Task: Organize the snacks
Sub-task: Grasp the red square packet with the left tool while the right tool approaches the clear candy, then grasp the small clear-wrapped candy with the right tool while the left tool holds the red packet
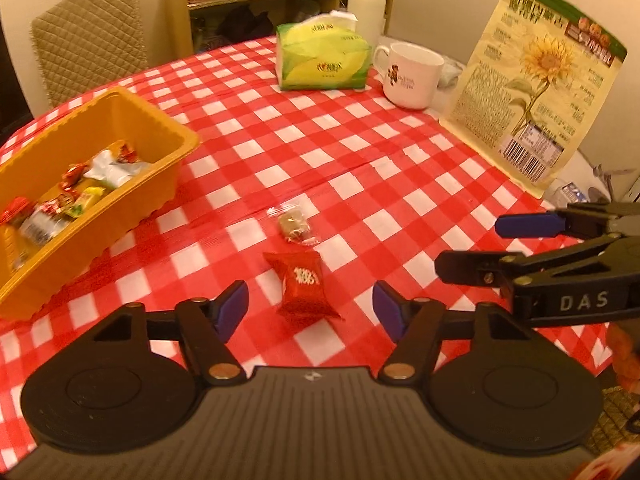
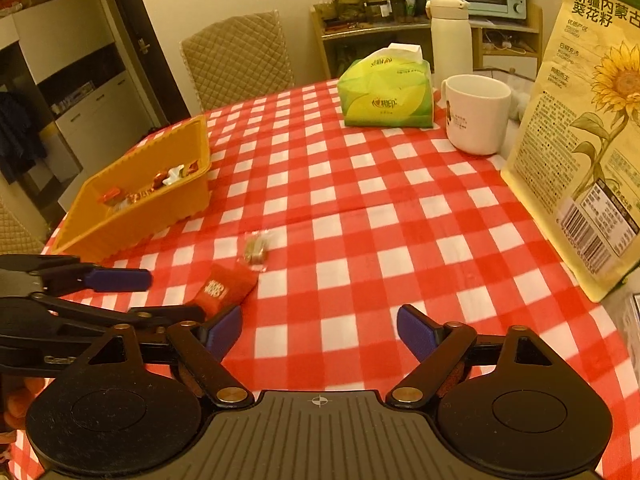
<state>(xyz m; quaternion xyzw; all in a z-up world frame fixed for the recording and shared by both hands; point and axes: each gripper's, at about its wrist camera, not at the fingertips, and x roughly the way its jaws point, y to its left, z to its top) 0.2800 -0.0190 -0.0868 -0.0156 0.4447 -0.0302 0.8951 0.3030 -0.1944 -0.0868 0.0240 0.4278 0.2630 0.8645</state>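
In the left wrist view, the left hand-held gripper hovers with its blue-padded fingers spread wide on either side of a red foil-wrapped candy lying on the red-and-white checked worktop, with a clear-wrapped brownish candy just beyond it, an orange plastic tray of assorted wrapped snacks to the left, and the right hand-held gripper reaching in from the right, fingers apart. In the right wrist view, the right hand-held gripper stands spread over bare cloth with nothing between its fingers, while the red candy lies at its left finger, the clear-wrapped candy just past it, and the tray further left.

Right gripper fingers spread, red snack, perhaps nougat beyond
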